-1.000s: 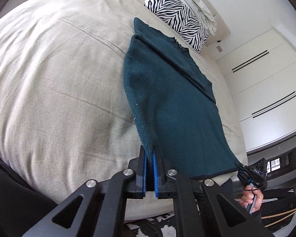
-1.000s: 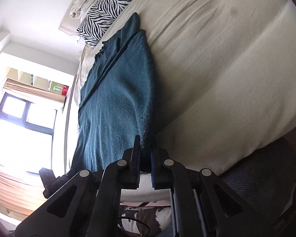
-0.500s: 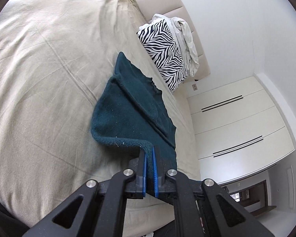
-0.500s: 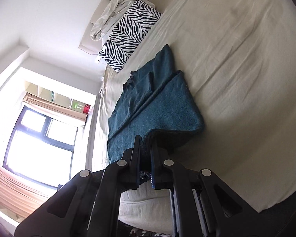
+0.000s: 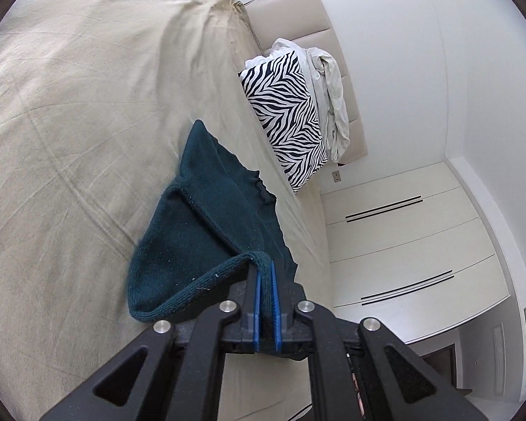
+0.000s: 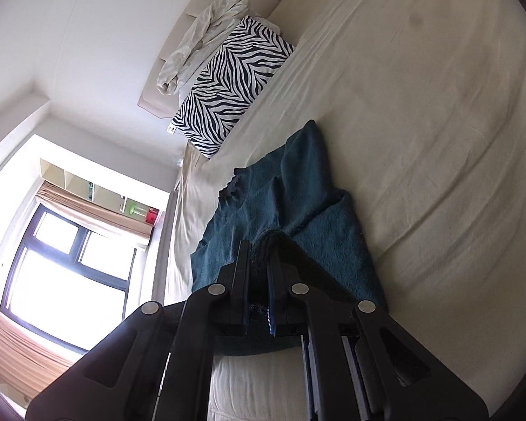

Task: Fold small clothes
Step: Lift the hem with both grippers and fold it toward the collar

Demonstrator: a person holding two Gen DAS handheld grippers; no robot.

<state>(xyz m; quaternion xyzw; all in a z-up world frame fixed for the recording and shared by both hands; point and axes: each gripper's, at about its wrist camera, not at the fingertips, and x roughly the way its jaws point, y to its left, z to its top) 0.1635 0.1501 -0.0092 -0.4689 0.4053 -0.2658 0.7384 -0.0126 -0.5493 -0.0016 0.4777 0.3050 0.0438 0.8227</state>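
Observation:
A dark teal knitted sweater (image 5: pixel 193 231) lies on the beige bed sheet (image 5: pixel 70 122), its near hem lifted and doubled back over the rest. My left gripper (image 5: pixel 265 267) is shut on one hem corner, the ribbed edge curling out from between its blue pads. In the right wrist view the same sweater (image 6: pixel 298 193) rises in a fold toward my right gripper (image 6: pixel 259 249), which is shut on the other hem corner. The far part with the neckline still rests flat on the sheet (image 6: pixel 420 122).
A zebra-striped pillow (image 5: pixel 287 115) leans against the padded headboard (image 5: pixel 298 10) with a white garment (image 5: pixel 329 101) draped over it. White wardrobe doors (image 5: pixel 403 245) stand beyond the bed. A bright window (image 6: pixel 59 270) is at the other side.
Both grippers have carried the sweater's hem up and forward toward the neckline, turning the flat sweater into a fold. The views now show more headboard and wall.

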